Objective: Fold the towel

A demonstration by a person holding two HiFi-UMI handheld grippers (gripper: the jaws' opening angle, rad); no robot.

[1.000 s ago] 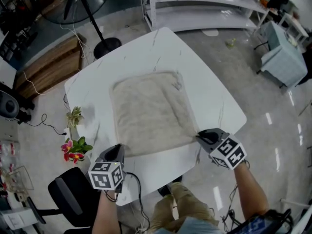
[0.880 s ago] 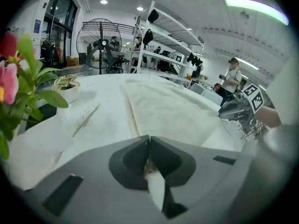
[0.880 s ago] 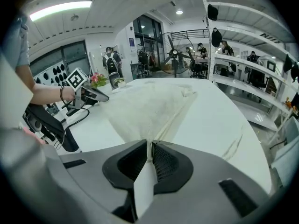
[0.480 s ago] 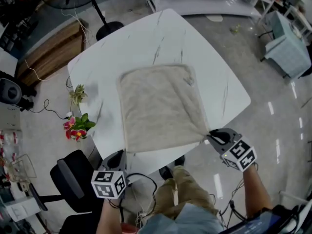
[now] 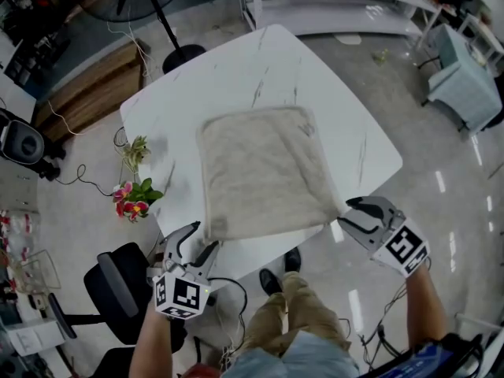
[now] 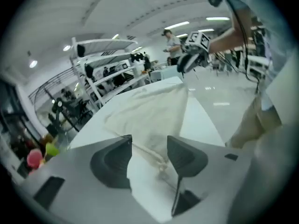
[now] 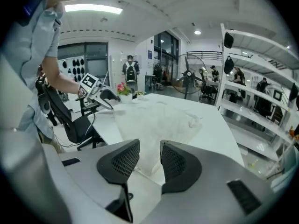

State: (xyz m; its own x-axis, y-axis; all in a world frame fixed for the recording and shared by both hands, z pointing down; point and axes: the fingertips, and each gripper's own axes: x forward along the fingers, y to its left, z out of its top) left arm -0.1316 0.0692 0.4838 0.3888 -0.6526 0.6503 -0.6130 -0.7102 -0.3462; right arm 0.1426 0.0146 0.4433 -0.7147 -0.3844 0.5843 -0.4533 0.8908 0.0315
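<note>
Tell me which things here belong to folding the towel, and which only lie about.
For the job: towel; table; left gripper and right gripper, jaws just opening, a towel corner loose between each pair.
Lying about: flowers, chair, fan, shelves.

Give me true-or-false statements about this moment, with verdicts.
The towel lies spread flat on the white table. True.
Both grippers are clamped on the towel. False: the left gripper and the right gripper have just been opening, a towel corner between each pair of jaws, unpressed.
The flowers rest on the towel. False: they stand beside the table's left edge.
A black chair stands near the left gripper. True.
</note>
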